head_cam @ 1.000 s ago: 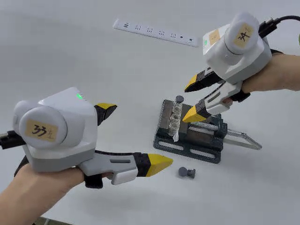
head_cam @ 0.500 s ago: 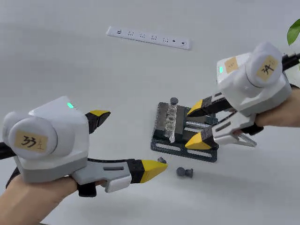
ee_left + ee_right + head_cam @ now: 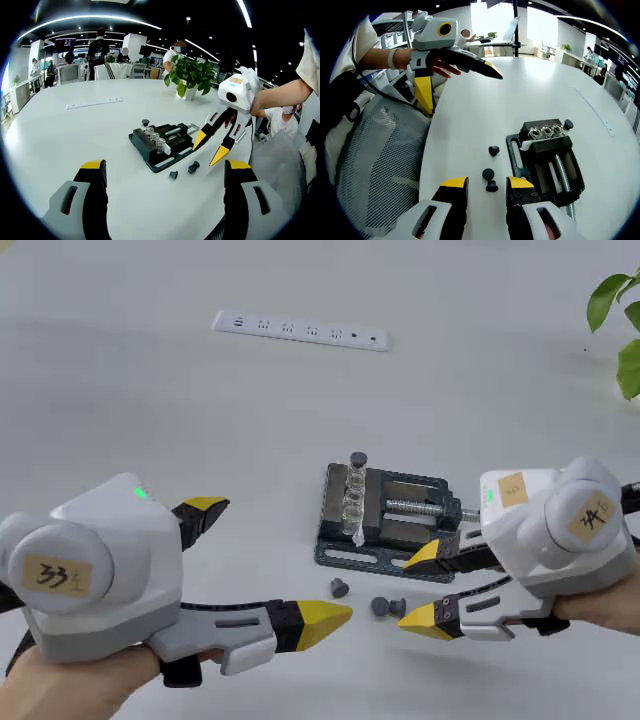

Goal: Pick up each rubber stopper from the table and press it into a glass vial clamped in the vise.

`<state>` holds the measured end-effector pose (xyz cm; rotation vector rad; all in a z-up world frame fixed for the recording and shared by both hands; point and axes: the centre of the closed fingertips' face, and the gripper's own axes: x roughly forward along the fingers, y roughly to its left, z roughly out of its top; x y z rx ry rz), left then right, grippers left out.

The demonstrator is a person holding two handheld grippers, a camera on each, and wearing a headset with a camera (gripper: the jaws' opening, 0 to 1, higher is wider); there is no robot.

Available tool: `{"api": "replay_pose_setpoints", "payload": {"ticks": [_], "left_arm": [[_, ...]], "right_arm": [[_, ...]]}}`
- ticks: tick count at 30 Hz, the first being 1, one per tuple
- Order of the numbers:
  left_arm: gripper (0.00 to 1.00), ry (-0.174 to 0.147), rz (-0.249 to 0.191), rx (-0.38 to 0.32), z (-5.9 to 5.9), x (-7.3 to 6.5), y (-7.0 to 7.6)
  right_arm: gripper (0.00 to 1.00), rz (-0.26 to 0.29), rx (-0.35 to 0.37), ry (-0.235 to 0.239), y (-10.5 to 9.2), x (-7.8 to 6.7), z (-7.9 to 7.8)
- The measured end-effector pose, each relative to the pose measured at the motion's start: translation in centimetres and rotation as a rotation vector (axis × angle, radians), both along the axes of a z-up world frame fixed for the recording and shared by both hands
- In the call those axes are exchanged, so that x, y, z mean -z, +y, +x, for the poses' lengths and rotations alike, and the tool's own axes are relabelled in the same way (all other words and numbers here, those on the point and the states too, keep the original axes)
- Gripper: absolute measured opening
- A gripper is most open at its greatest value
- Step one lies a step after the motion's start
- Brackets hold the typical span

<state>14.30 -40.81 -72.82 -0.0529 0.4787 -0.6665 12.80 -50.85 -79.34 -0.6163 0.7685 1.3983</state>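
Right gripper view: we logged one rubber stopper, judged light, soft, grippy, best held across its head; right gripper part-open, empty; left gripper wide, empty.

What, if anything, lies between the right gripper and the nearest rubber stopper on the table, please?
Nothing visible does. The right gripper, jaws open, faces the nearest stopper across a bare strip of table; the second stopper lies beyond it, not between.
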Motion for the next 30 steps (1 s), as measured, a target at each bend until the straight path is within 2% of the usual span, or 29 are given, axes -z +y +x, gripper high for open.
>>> {"api": "replay_pose_setpoints", "payload": {"ticks": [9, 12, 19, 20, 26, 27, 30], "left_arm": [[0.98, 0.004, 0.003, -0.001, -0.7, -0.1, -0.1], [0.98, 0.003, 0.009, 0.005, -0.6, 0.5, 0.3], [0.98, -0.001, 0.025, 0.023, -0.8, 0.6, 0.3], [0.98, -0.001, 0.027, 0.027, -0.9, 0.5, 0.2], [0.98, -0.008, 0.022, 0.023, -0.9, 0.5, 0.2], [0.98, -0.009, 0.019, 0.021, -1.0, 0.5, 0.1], [0.98, -0.011, 0.021, 0.022, -1.1, 0.5, -0.1]], "right_arm": [[0.21, -0.078, -0.082, -0.034, 0.1, 0.6, 0.1], [0.2, -0.107, -0.131, -0.039, 0.5, 0.8, 0.2], [0.18, -0.174, -0.234, -0.041, 1.1, 1.5, -0.1], [0.17, -0.196, -0.261, -0.04, 1.1, 1.8, -0.2], [0.15, -0.216, -0.271, -0.028, 1.8, 2.2, 0.2], [0.14, -0.227, -0.277, -0.018, 1.8, 2.3, 0.1], [0.13, -0.265, -0.299, -0.025, 1.7, 2.7, 0.2]]}}
